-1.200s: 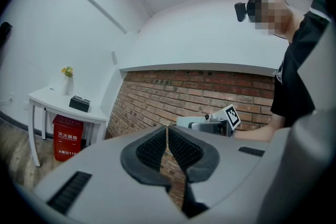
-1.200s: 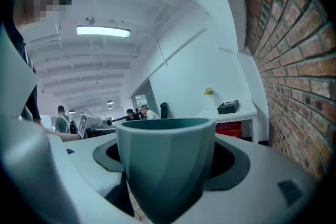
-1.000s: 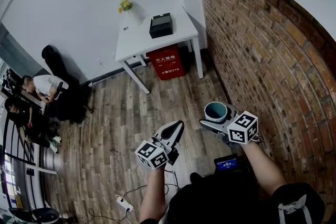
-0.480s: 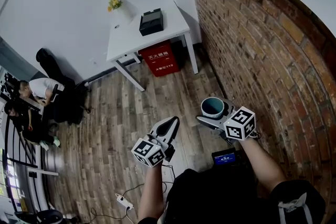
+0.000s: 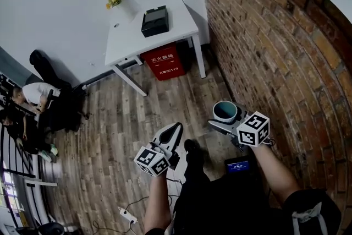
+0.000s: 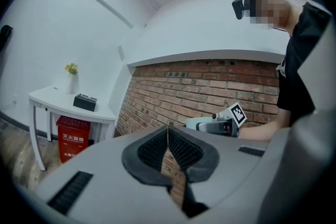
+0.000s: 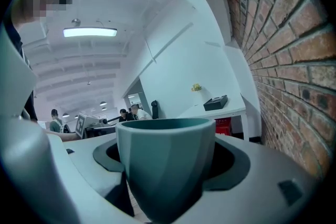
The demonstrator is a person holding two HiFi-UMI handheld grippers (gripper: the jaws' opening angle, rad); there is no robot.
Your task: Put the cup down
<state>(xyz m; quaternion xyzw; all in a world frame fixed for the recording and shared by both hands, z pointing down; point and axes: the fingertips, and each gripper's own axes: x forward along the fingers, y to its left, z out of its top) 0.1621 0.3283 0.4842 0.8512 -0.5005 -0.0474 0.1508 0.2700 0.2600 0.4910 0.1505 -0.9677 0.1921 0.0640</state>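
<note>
- Rightward, a red brick wall (image 5: 275, 36) runs the length of the room and meets a white wall (image 5: 66, 3) at the far corner.
- Wooden plank floor (image 5: 110, 118) fills the space below both grippers.
- Against the white wall, close to the corner, stands a white table (image 5: 132, 41) on thin legs.
- Far off on the left side of the head view, seated people (image 5: 30, 96) are gathered by dark furniture, well apart from the table.
- Under the table sits a red box (image 5: 163, 62) with white print on its front.
- At the person's right, the right gripper (image 5: 226, 120) points toward the table, close to the brick wall; its jaws stand wide and are clamped on a cup, one pad on each side.
- At the person's left, the left gripper (image 5: 176, 129) is held level beside it; its ribbed pads (image 6: 157, 147) are pressed together with nothing between them.
- A black box (image 5: 154, 21) rests on the tabletop near its right end.
- Teal and upright with its mouth facing up, the cup (image 5: 225, 110) hangs in that grip above the floor, well apart from the table.
- Each gripper carries a marker cube (image 5: 253, 129) at its rear.
- Yellow flowers (image 5: 114, 0) stand in a white vase at the back of the table.
- A white power strip (image 5: 127, 213) lies on the floor near the person's feet.
</note>
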